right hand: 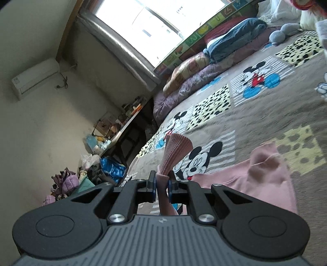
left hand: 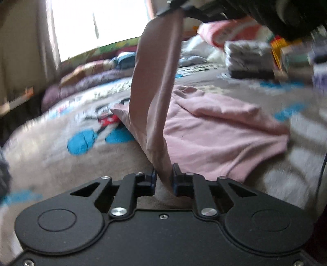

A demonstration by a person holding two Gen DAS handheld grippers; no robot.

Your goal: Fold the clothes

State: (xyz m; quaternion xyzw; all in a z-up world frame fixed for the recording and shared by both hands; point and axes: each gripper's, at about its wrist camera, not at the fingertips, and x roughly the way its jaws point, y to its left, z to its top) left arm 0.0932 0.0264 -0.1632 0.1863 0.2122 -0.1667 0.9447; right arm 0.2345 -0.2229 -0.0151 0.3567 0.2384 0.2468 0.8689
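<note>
A pink sweatshirt lies crumpled on a grey cartoon-print bedspread. My left gripper is shut on the lower end of its long pink sleeve, which stretches up to my right gripper at the top edge of the left wrist view. In the right wrist view, my right gripper is shut on the ribbed cuff, which sticks out past the fingers. The pink sweatshirt body lies to the right, below that gripper.
Rolled quilts and pillows line the bed's far edge under a bright window. A stack of folded clothes sits at the back right of the bed. A cluttered desk and floor piles lie beyond the bed's left side.
</note>
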